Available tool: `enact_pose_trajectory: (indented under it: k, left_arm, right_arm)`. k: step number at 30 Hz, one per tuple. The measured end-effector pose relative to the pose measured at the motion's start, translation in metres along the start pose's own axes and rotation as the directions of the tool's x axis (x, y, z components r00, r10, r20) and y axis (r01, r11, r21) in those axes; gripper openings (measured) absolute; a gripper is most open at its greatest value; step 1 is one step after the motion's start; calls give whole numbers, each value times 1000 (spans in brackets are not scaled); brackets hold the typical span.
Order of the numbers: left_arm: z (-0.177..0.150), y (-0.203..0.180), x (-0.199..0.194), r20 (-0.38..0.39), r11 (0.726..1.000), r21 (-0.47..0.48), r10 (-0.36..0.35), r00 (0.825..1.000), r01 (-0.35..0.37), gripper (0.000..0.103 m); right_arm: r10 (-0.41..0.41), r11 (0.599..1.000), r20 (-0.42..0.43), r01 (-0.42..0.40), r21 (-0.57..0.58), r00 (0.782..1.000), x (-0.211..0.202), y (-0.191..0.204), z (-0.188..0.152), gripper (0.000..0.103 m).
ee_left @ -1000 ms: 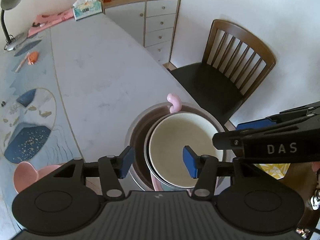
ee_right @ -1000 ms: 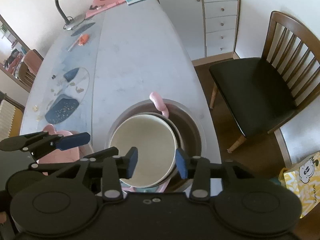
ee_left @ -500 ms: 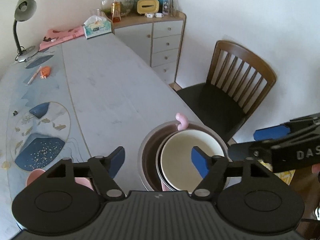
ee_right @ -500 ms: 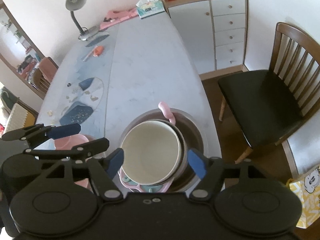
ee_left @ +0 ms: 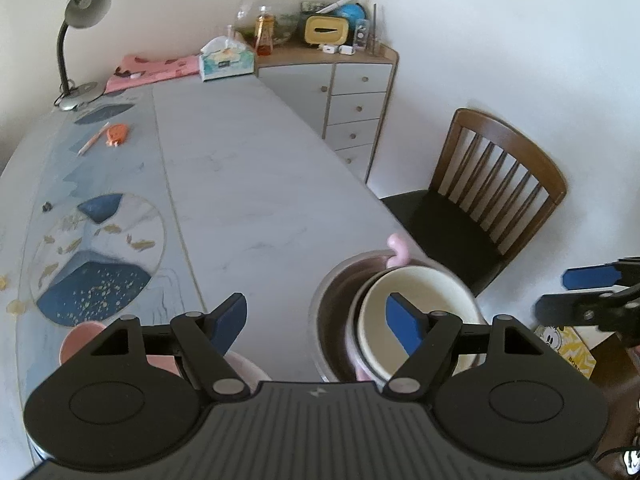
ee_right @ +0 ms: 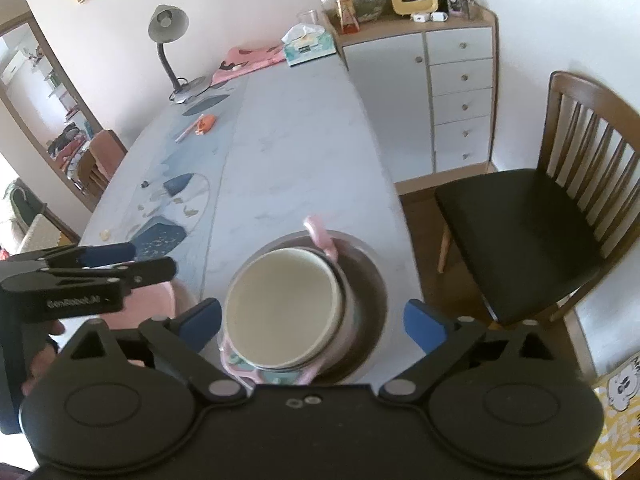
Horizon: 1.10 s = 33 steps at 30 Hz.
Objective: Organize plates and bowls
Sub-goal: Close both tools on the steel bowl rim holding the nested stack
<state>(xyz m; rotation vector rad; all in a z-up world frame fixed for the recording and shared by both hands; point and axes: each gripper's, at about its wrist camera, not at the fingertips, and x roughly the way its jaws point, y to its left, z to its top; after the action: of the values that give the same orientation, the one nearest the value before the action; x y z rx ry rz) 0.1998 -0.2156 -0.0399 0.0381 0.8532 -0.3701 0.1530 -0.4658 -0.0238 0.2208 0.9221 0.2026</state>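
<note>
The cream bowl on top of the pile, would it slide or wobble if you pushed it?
Probably a little. The cream bowl sits off-centre in the stack, toward one side of the dark plate, so a push might shift it. Its smooth, glossy-looking surface suggests it is slippery and hard, likely breakable. It rests over a pink handled dish, which may make it rock.

Long pale marble-look counter (ee_right: 304,152) with a blue patterned mat (ee_left: 96,216) down one side. Sitting on it: brown plate (ee_right: 372,288) under the stacked bowls, pink bowl (ee_left: 80,344), lamp (ee_left: 76,40), tissue box (ee_left: 227,62), pink cloth (ee_left: 160,68), orange gadget (ee_left: 117,134), pen (ee_left: 93,144).
</note>
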Motion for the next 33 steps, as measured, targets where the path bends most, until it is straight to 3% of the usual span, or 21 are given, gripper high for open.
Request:
enact_pose_trajectory:
  k: [9,19,23,25,33]
  left_arm:
    - [-14,29,41,-114,999,-54,-11,993,5,76]
    - [-18,34,78,-202,997,-67,-40,979,27,75]
    - [-18,33,90,-236,996,-81,-51,970,33,63]
    - [-18,36,95,-249,994,-106,-64,966,38,52]
    - [-14,41,115,-297,973,-210,-156,942,94,32]
  right_arm:
    - [-24,998,-39,26,60,999,17,-34,-12,95]
    - [-1,992,-149,21,128,989,57,-64,-22,74]
    - [21,992,-188,2,124,982,71,-66,-20,67]
    - [23,993,-206,2,122,978,78,-67,-19,58]
    - [75,988,-271,-35,148,960,95,-69,-20,35]
